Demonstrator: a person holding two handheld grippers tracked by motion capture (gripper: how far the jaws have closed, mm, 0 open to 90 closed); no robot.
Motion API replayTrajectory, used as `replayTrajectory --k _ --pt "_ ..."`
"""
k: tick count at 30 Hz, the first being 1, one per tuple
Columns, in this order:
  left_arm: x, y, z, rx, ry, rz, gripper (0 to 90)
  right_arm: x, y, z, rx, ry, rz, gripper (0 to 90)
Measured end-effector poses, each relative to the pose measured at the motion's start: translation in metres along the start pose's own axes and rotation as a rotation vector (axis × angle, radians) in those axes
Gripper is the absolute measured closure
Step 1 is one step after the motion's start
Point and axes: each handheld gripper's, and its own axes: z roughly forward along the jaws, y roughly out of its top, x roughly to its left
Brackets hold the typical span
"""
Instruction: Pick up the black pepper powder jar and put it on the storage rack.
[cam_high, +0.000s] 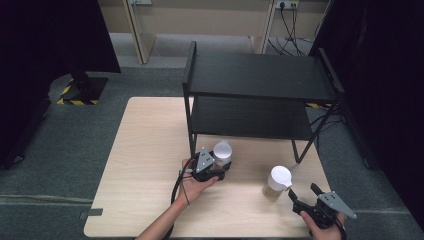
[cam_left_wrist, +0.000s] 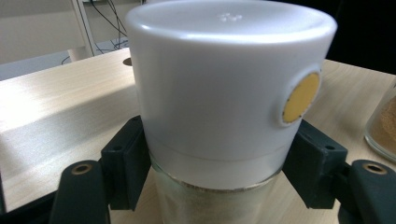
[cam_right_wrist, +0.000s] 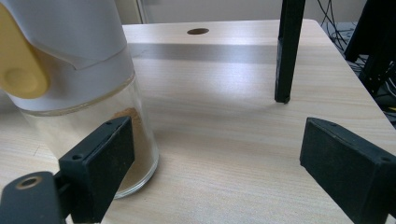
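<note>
While the left gripper (cam_high: 220, 167) stands clamped on a white-capped jar (cam_left_wrist: 224, 93), its two black jaws pressing the glass just under the cap, the grip looks low and narrow. In the high view that jar (cam_high: 223, 151) sits just in front of the black shelf unit (cam_high: 260, 95), beside its front left leg. A lift that swings toward the shelf could knock the cap against that leg or the lower board, and smooth glass may slip or tilt between the pads, spilling the powder inside.

The right gripper (cam_high: 306, 196) is released, jaws spread wide; a second jar (cam_high: 278, 182) with brown powder stands well in front of the shelf unit, toward its right side. In the right gripper view this jar (cam_right_wrist: 79, 88) lies just beyond one jaw rather than between the two, so closing now would likely push it over instead of catching it.

Both jars rest on a pale wooden table (cam_high: 145, 165), which also carries the shelf unit. Grey carpet (cam_high: 60, 150) surrounds it, with dark curtains at the sides and cables by the wall sockets beyond the shelf unit.
</note>
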Motion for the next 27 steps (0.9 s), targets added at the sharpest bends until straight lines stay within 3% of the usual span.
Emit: replayTrajectory --k 7,14,27 --pt "-0.003 0.005 -0.002 0.018 0.003 0.04 30.6 0.0 0.0 0.0 0.001 0.0 0.002 10.5" --pt "-0.004 0.01 -0.008 0.012 0.007 0.046 30.7 0.0 0.0 0.0 0.002 0.0 0.003 10.4" --pt "-0.009 0.037 -0.035 -0.005 0.026 0.11 30.7 0.0 0.0 0.0 0.002 -0.001 0.002 10.4"
